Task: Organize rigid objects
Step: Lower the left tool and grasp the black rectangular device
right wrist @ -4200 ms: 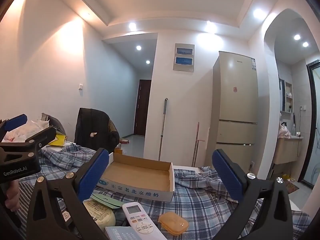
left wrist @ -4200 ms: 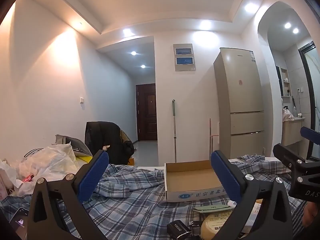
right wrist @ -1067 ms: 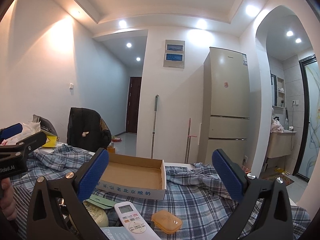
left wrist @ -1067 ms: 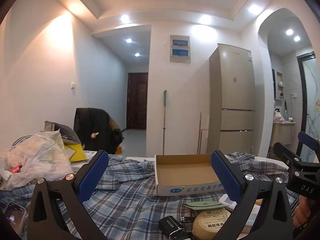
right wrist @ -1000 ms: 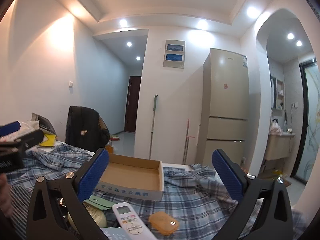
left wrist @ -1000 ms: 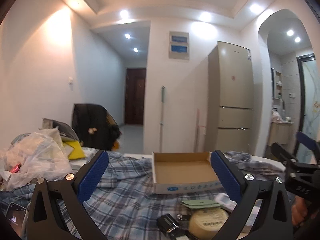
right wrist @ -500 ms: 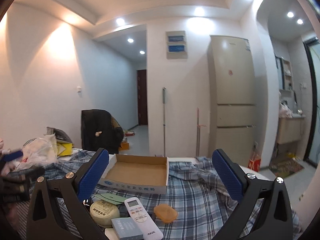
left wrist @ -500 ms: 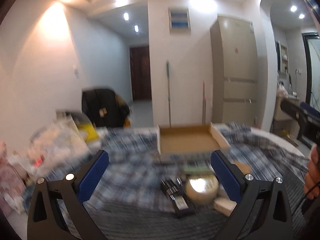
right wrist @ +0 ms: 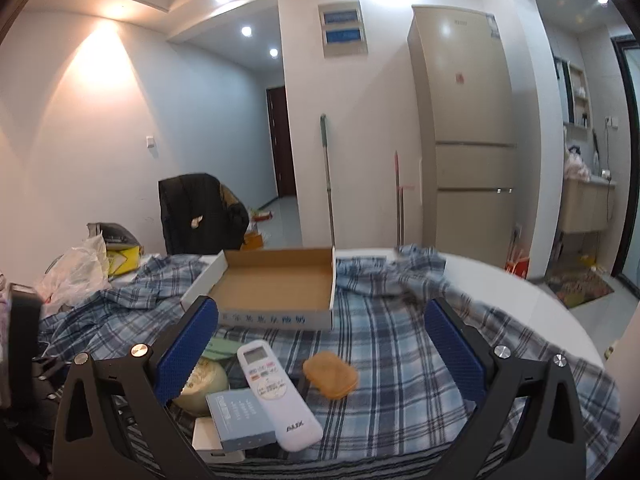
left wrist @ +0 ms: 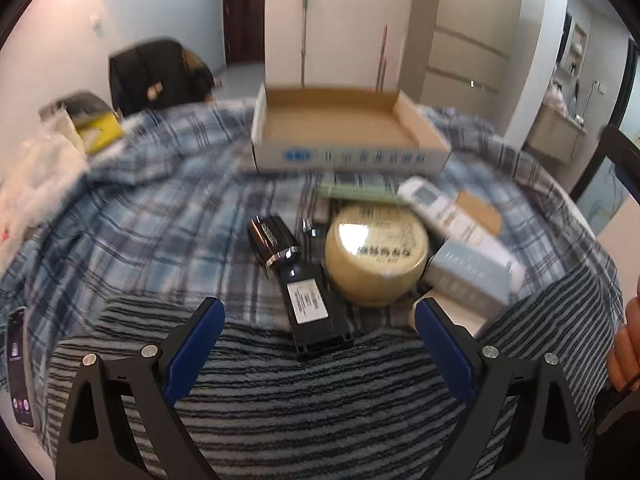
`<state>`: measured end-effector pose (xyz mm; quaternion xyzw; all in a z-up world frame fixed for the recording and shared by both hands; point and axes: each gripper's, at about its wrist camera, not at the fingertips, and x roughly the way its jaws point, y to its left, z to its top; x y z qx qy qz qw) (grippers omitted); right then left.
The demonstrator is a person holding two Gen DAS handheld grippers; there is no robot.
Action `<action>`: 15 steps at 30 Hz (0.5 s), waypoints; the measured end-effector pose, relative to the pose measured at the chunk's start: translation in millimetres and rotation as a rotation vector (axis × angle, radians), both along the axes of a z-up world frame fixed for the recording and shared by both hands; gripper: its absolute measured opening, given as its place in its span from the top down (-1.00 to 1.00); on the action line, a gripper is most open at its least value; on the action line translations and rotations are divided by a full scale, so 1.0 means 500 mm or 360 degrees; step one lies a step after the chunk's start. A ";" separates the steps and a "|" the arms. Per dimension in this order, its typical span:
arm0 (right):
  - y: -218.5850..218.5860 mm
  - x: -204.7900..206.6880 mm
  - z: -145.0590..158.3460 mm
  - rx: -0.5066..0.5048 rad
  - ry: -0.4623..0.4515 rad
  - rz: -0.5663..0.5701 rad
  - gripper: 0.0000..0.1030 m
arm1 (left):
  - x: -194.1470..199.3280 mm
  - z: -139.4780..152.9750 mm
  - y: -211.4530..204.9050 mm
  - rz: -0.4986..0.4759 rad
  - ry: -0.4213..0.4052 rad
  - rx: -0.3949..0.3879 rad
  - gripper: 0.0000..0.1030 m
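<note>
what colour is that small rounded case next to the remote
Orange, translucent-looking. The small case lies right of the white remote on the plaid cloth; clearest in the right wrist view.

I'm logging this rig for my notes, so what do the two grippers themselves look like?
Both match: the left gripper and right gripper have black angular frames with silver screws, and two fingers faced with textured blue pads. No cables or sleeves show.

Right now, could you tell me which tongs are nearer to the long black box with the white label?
Left. The left tongs hang open just short of the black box, centred on it. The right tongs sit open over the remote, further right.
</note>
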<state>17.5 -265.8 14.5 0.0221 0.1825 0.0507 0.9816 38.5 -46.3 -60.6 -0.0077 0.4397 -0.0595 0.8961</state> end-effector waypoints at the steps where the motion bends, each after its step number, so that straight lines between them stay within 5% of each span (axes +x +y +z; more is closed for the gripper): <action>1: 0.000 -0.002 -0.006 -0.0025 -0.0004 -0.0014 -1.00 | 0.009 -0.013 0.001 0.0023 0.0036 0.0022 -0.84; 3: 0.001 -0.004 -0.013 -0.0083 -0.0017 -0.0056 -1.00 | 0.025 -0.036 0.003 0.0035 0.0122 0.0001 -0.59; 7: -0.003 -0.002 -0.014 -0.0074 -0.0011 -0.0048 -0.99 | 0.034 -0.052 -0.001 0.0021 0.0181 -0.0036 -0.51; 11: 0.003 0.001 -0.020 -0.0102 -0.0004 -0.0050 -0.99 | 0.034 -0.059 -0.006 -0.0006 0.0209 0.0007 0.15; 15: -0.004 0.010 -0.027 -0.0063 0.0053 -0.0040 -1.00 | 0.022 -0.047 0.002 -0.0037 0.0159 0.0037 0.28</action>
